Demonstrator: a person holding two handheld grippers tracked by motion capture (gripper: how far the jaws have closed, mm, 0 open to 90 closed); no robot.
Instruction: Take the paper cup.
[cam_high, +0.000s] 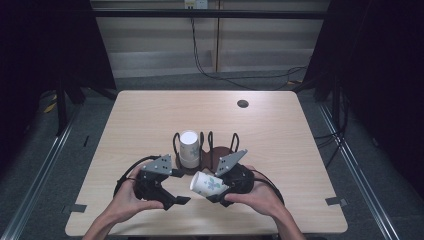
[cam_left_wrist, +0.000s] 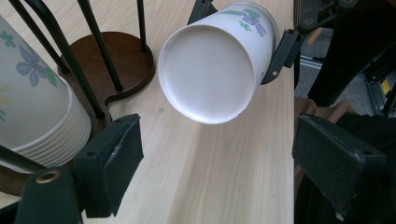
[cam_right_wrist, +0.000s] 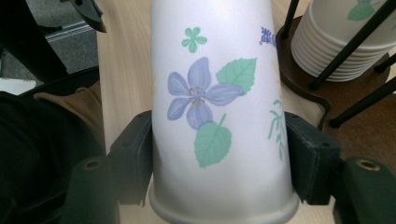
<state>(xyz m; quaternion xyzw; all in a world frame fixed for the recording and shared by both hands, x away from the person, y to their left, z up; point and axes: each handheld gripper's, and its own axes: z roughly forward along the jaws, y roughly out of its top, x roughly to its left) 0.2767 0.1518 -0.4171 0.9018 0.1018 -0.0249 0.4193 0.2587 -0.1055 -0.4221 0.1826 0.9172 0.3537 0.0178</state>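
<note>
Cups (cam_high: 189, 150) stacked (upside down) fill 1 holder (cam_high: 206, 150) bay; right gripper (cam_high: 216, 192) clamps a floral cup (cam_high: 207, 184), left gripper (cam_high: 181, 200) gapes empty.

Recording lab or test cell. A light wooden bench (cam_high: 150, 115) stands alone on grey flooring, flanked by black curtains (cam_high: 45, 40) left and right. Metal floor rails (cam_high: 45, 165) run alongside. Cables (cam_high: 235, 75) trail across the far floor.

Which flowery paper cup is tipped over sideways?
The single cup gripped by the right gripper lies sideways above the table, its flat bottom toward the left gripper. The other cups stand stacked upside down in the black wire holder.
</note>
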